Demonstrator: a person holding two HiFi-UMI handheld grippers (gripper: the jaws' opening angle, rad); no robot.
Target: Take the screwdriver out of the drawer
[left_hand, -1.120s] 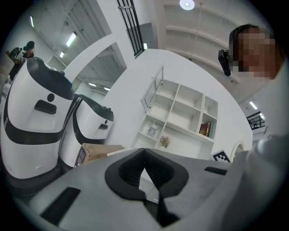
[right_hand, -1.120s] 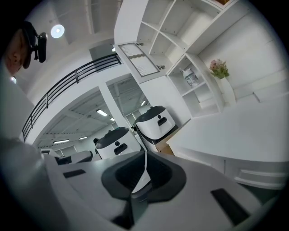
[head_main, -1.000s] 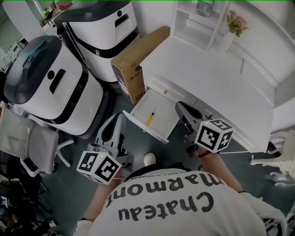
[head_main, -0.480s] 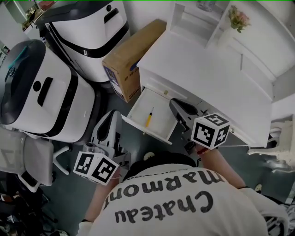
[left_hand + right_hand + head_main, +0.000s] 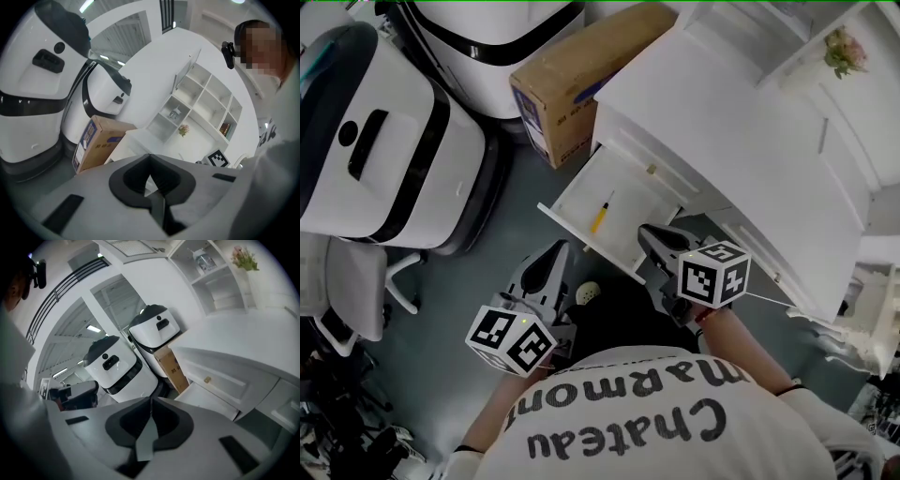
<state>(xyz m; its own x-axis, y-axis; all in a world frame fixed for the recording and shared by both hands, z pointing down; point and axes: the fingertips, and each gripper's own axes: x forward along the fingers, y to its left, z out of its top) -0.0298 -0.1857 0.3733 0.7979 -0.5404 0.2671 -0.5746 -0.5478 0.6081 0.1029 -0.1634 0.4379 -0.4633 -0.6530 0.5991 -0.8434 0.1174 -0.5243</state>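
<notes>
Two big rounded white machines with black bands fill the left of the head view, standing on the grey floor. Right of them is the white table, with a white shelf unit rising at its back. A brown cardboard box is wedged between the machines and the table's left end.

A shallow white drawer stands pulled out of the table's front, near the box.

The right gripper, grey with a marker cube, points at the drawer's near right corner and sits just beside its front edge. In its own view its jaws are pressed together with nothing between them. The left gripper hangs over the floor just in front of the drawer, apart from it. Its jaws are likewise closed on nothing.

The yellow-handled screwdriver lies flat on the drawer's floor, thin shaft aimed toward the table, untouched by either gripper.
</notes>
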